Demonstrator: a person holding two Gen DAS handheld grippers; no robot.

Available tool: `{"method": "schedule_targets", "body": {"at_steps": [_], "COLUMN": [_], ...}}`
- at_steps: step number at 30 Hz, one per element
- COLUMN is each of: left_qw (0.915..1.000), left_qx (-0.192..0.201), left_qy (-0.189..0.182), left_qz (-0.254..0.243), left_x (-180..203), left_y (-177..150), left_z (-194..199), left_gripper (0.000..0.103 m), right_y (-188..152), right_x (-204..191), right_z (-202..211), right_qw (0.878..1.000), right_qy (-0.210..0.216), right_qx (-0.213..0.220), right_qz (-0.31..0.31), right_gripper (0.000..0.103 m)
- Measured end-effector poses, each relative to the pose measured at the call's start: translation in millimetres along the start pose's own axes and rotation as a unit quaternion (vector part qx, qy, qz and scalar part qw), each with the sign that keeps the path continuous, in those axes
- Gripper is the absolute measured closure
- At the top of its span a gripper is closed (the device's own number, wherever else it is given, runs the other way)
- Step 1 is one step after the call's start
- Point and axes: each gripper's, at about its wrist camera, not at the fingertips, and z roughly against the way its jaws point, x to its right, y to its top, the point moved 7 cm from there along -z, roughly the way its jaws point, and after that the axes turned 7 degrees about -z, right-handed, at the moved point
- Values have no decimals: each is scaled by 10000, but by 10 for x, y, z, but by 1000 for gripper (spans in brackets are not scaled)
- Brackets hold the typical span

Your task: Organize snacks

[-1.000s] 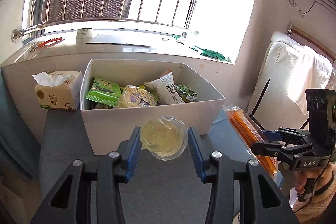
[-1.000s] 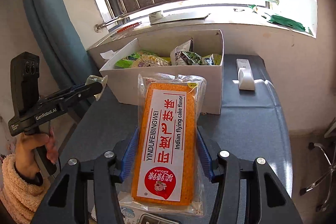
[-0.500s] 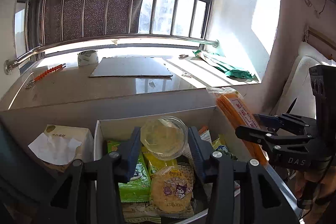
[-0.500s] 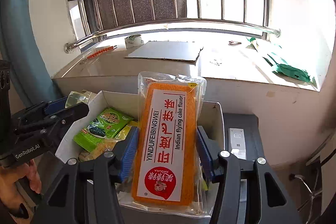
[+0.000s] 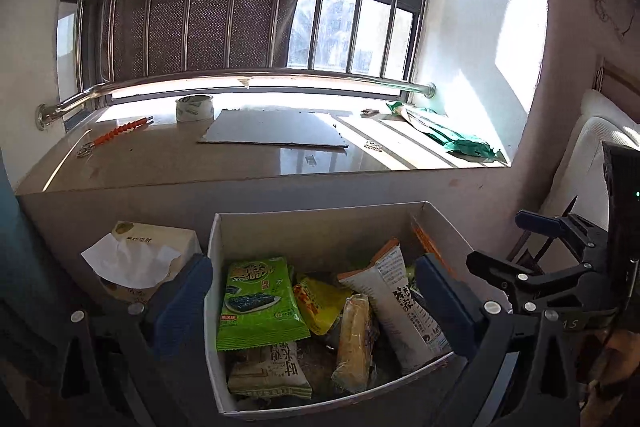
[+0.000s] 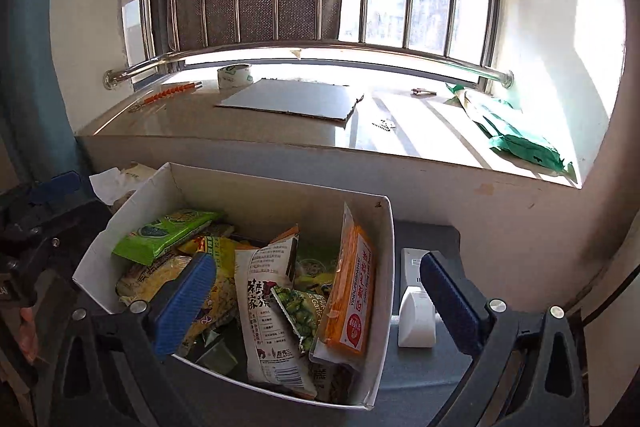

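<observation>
From the left wrist, the left gripper (image 5: 314, 301) hangs over the white box (image 5: 320, 223), jaws opening with nothing between them; the snack packets (image 5: 260, 297) piled inside look light, soft and crinkly, best pinched by a sealed edge, with a tissue box (image 5: 148, 259) at ten o'clock. From the right wrist, the right gripper (image 6: 318, 301) is opening too, empty, while the orange cake pack (image 6: 352, 291) leans on the box's three o'clock wall, a white remote (image 6: 414, 301) just outside.

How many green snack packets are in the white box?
2 that I can see. A big bright green packet lies at the box's left end. A smaller green pea packet leans mid-box beside the orange cake. More may be buried.
</observation>
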Motion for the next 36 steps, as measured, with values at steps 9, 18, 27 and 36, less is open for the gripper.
{"method": "schedule_targets", "body": {"at_steps": [9, 18, 27, 36], "left_qw": [9989, 9982, 9971, 9968], "left_qx": [220, 88, -279, -498], "left_qy": [321, 581, 627, 542], "left_qz": [277, 147, 337, 318], "left_x": [28, 369, 731, 891], "left_y": [-187, -812, -1381, -1541], "left_z": [683, 1327, 1618, 1675], "left_gripper": [0, 0, 0, 0], "right_y": [-71, -802, -1516, -1654], "right_x": [-253, -318, -183, -106], "right_z": [705, 1201, 1578, 1641], "right_qw": [9958, 9925, 9927, 9901], "right_qy": [831, 1211, 1129, 1278], "right_qx": [271, 138, -58, -156], "right_qz": [-266, -75, -427, -556], "right_gripper": [0, 0, 0, 0]}}
